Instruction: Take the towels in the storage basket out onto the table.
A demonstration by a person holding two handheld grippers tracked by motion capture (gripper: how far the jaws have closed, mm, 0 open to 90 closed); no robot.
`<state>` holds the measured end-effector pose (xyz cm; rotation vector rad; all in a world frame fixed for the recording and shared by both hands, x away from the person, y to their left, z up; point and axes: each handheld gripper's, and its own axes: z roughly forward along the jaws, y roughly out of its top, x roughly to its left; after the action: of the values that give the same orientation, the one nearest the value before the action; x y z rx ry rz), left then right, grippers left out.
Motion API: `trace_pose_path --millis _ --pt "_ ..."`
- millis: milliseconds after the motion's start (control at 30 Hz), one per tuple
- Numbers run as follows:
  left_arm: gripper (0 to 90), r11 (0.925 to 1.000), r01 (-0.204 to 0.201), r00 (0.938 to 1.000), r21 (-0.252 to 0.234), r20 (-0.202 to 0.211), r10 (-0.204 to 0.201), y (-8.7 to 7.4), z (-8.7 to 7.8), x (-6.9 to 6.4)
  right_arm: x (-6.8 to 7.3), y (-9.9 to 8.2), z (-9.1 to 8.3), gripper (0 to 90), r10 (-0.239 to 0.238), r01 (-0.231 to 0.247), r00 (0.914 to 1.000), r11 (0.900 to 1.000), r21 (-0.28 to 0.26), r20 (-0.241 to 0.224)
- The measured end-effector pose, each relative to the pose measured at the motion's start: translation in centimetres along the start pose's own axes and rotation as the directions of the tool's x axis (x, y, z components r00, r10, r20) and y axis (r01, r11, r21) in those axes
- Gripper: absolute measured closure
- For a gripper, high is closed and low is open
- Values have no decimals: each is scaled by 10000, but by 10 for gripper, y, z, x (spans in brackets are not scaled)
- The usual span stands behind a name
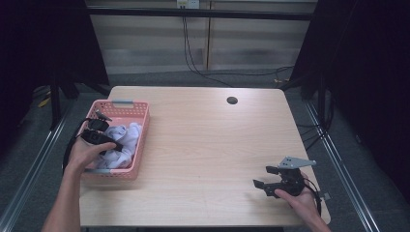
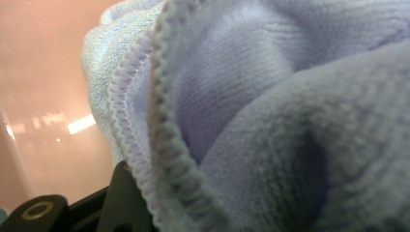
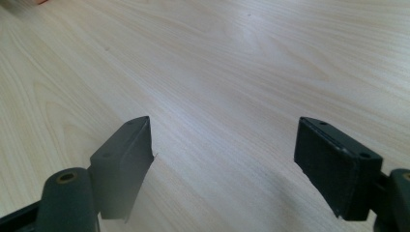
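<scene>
High view with both gripper views, read near to far. At the lower right of the high view my right gripper [image 1: 265, 178] rests just above the wooden table [image 1: 208, 145], released; in the right gripper view its jaws stand wide apart with only bare wood between them. At the left of the high view my left gripper [image 1: 109, 145] reaches into the pink basket [image 1: 140, 140], which sits at the table's left edge and contains the lavender cloth [image 1: 121, 142]. In the left gripper view the cloth's [image 2: 270, 145] stitched hem and plush folds crowd the lens, and one black jaw shows at the lower left, against the fabric. I read the left gripper as clenched on a thick bunch of the cloth.

The step in hand, as I judge it, is drawing the cloth out of the basket. To do it well I lift straight up until the hanging folds pass the rim, so the light basket is not dragged along, and I hold the grip firm, since plush fabric can slip. The open tabletop at centre frame offers room to set it down.
</scene>
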<state>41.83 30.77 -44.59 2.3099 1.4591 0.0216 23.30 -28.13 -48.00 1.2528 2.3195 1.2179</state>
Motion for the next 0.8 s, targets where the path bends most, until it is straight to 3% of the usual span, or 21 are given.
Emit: trace_pose_path --millis 133,300,367,400,433,467,700,800 --pt "512 9989 73 10000 -457 -4 -73 -3 -9 1 0 0 0 209 -18 18 10000 10000 8 18" --pt "513 9963 -119 9997 -848 196 136 -7 -19 4 0 0 0 209 25 -25 10000 10000 12 45" --pt "514 9951 37 9995 -992 314 -6 -9 -22 4 0 0 0 209 31 -31 10000 10000 32 38" --pt "514 9954 -106 9996 -948 243 130 -9 -23 4 0 0 0 209 59 -59 10000 10000 31 36" --pt "514 9946 57 9997 -1032 232 -33 -8 -24 3 0 0 0 210 47 -47 10000 10000 43 38" --pt "514 9959 -190 9996 -883 192 207 -8 -27 4 0 0 0 210 48 -49 10000 10000 46 31" --pt "513 9958 -230 9993 -881 287 257 -4 -43 5 0 0 0 209 19 -19 10000 10000 73 24" --pt "513 9972 -43 10000 -752 25 45 -2 -49 4 0 0 1 219 37 -38 10000 9999 116 85"
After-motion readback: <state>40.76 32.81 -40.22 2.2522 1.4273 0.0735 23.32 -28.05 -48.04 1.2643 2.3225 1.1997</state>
